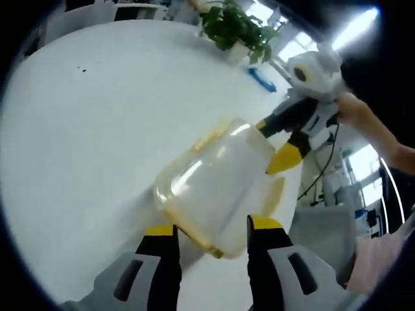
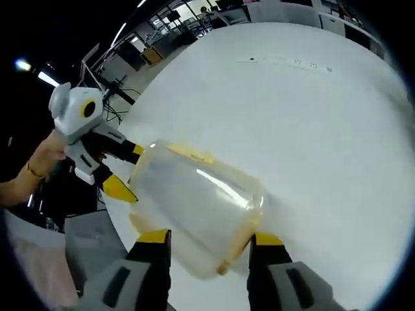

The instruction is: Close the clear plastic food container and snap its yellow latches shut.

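Clear plastic container (image 1: 217, 188) between both open grippers' fingers, near white table (image 1: 91, 129) edge

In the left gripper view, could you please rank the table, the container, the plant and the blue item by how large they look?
1. Table, by far the largest.
2. Container, though it sits nearest the camera, which inflates it.
3. Plant, far off, so likely bigger than it looks.
4. Blue item, smallest, also far off.
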Action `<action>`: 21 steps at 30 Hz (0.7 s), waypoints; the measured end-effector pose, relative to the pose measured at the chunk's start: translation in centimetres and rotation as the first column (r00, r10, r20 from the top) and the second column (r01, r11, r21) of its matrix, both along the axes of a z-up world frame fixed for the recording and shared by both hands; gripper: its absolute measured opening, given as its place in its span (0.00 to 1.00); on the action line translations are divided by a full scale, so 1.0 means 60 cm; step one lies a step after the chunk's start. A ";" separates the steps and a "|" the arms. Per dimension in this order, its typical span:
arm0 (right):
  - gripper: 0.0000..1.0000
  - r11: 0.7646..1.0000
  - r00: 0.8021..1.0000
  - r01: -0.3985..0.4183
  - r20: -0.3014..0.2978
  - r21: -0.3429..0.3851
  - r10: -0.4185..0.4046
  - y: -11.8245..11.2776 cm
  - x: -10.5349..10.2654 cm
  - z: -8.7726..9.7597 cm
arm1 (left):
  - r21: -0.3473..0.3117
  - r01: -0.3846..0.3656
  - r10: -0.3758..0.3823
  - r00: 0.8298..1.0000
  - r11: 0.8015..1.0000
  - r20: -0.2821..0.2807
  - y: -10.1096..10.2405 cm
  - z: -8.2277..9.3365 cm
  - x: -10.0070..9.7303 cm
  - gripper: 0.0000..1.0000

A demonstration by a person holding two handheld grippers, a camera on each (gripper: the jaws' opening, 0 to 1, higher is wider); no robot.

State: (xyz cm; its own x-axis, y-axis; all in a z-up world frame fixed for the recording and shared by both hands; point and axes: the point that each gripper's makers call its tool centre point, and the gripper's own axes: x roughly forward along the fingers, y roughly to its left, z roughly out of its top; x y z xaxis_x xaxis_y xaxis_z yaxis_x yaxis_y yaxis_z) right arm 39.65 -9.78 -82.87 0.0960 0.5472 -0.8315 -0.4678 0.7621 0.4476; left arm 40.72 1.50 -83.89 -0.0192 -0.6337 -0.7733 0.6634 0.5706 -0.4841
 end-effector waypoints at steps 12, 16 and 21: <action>0.46 1.000 1.000 0.009 0.016 -0.003 -0.009 0.005 -0.002 -0.005 | -0.025 -0.035 0.034 0.999 0.999 -0.011 -0.006 0.011 -0.001 0.41; 0.47 1.000 1.000 0.004 0.031 -0.006 -0.003 0.006 -0.002 -0.004 | -0.039 -0.023 0.025 0.999 0.999 0.033 -0.005 0.014 0.002 0.43; 0.48 1.000 1.000 0.001 0.029 -0.013 0.000 0.008 -0.002 -0.004 | -0.042 0.019 -0.014 0.992 0.999 0.125 -0.006 0.017 0.013 0.48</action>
